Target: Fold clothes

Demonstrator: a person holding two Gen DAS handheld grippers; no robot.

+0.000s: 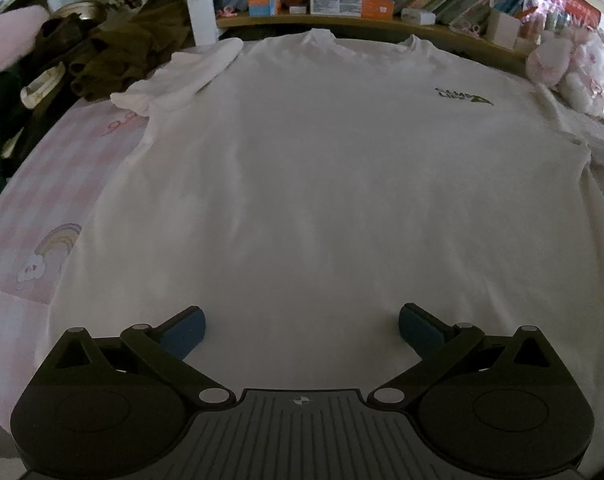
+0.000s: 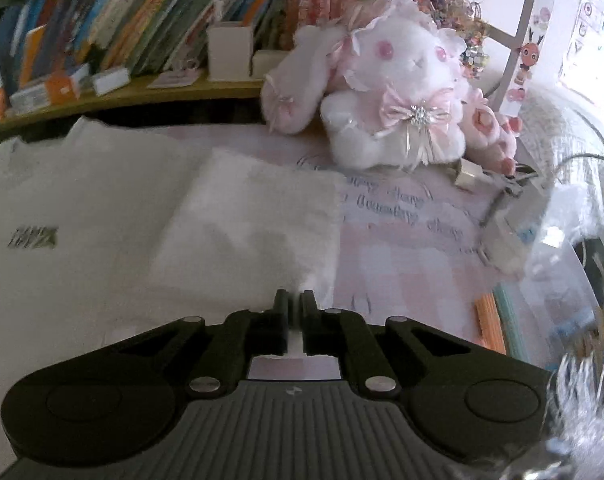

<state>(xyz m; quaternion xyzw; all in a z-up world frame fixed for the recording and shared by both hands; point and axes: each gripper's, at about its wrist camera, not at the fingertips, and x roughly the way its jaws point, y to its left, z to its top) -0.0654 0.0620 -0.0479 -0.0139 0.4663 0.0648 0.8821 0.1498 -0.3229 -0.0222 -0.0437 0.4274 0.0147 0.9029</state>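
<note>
Looking along your left gripper (image 1: pixel 301 330), you have its blue-padded fingers spread wide and empty at the bottom of the frame, over the hem end of the white T-shirt (image 1: pixel 321 184). That shirt lies flat on the pink bedspread (image 1: pixel 34 216), filling the centre, logo (image 1: pixel 463 97) at upper right. Your right gripper (image 2: pixel 295 300) is pressed together on the edge of the shirt's sleeve (image 2: pixel 254 220), mid-frame. A plush rabbit (image 2: pixel 397 92) sits upper right.
</note>
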